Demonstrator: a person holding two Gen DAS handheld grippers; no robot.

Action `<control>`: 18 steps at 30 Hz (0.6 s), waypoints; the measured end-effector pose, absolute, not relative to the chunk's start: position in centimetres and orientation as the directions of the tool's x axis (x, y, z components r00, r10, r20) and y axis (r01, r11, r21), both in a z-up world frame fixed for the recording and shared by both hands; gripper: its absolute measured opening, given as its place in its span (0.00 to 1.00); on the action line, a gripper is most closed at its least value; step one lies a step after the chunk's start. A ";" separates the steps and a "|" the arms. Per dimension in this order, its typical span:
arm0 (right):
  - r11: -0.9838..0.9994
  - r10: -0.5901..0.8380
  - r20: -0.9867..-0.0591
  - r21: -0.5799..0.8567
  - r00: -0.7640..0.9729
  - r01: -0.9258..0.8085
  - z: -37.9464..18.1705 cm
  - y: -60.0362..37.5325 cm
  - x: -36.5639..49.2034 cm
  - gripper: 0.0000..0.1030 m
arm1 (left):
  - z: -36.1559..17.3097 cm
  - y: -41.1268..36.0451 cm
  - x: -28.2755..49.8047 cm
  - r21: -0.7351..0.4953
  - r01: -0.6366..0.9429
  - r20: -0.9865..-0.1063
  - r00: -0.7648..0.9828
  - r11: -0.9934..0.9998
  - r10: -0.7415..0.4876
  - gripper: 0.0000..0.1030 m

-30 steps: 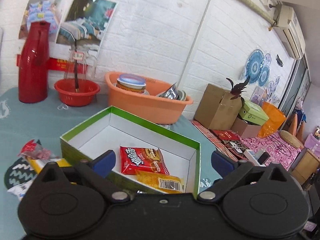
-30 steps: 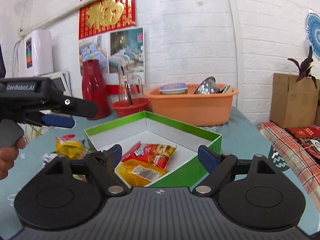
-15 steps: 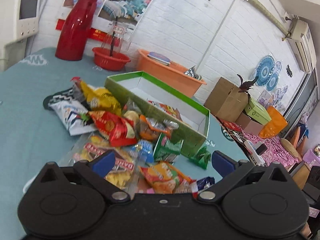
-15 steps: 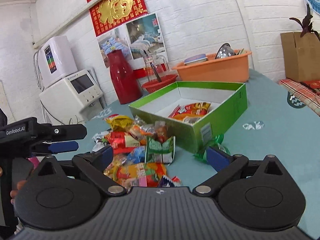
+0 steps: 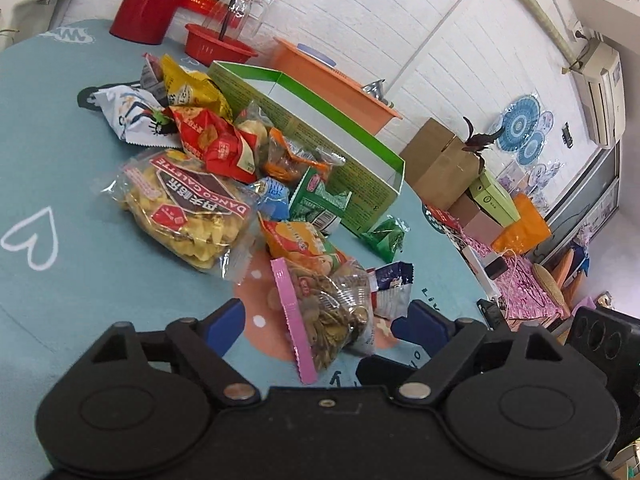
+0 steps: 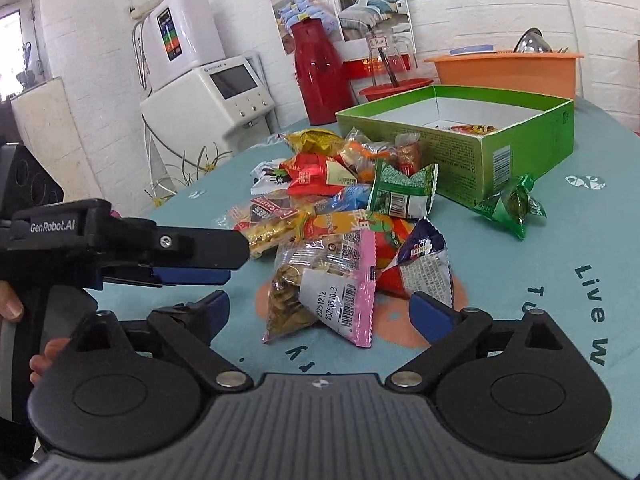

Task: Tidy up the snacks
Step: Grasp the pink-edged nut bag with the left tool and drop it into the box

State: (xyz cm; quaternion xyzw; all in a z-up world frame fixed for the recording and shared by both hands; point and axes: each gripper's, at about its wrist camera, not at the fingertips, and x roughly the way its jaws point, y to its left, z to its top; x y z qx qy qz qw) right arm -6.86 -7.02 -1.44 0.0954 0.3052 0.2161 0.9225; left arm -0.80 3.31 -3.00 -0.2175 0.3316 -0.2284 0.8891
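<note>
A pile of snack packets lies on the teal tablecloth in front of an open green box [image 5: 352, 168] [image 6: 520, 132] that holds a few packets. Nearest both grippers is a clear bag of brown chips with a pink edge [image 5: 328, 312] [image 6: 320, 284]. My left gripper [image 5: 324, 324] is open and empty, its jaws either side of this bag's near end. My right gripper [image 6: 320, 312] is open and empty just before the same bag. A large yellow cracker bag [image 5: 184, 204], a red packet [image 5: 212, 144] and green packets [image 6: 404, 192] lie in the pile. The left gripper shows in the right wrist view [image 6: 192, 272].
An orange basin [image 6: 508, 68] with dishes, a red bowl [image 5: 220, 44] and a red thermos [image 6: 320, 76] stand behind the box. A white appliance [image 6: 208, 96] stands off the table's left. Cardboard boxes [image 5: 444, 160] and clutter lie beyond the right edge.
Both grippers have pulled back from over the box and dropped low to the near side of the snack pile, closing in on the pink-edged chip bag. Both stay open.
</note>
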 end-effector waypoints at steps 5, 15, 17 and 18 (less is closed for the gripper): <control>0.883 0.468 -0.536 0.310 0.703 -0.352 -1.8 -7.0 -6.2 1.00 | -3.6 2.9 0.3 -0.551 0.268 -0.497 0.656 0.790 -0.569 1.00; 0.877 0.479 -0.529 0.317 0.701 -0.360 -2.4 -7.2 -5.2 1.00 | -4.8 2.4 1.8 -0.575 0.277 -0.510 0.614 0.770 -0.602 0.73; 0.874 0.483 -0.531 0.333 0.696 -0.353 -2.3 -7.2 -5.2 0.94 | -4.6 2.3 1.6 -0.571 0.277 -0.513 0.615 0.773 -0.599 0.66; 0.876 0.481 -0.533 0.329 0.696 -0.354 -2.2 -7.1 -5.4 0.92 | -4.3 2.2 1.3 -0.572 0.284 -0.509 0.613 0.770 -0.604 0.61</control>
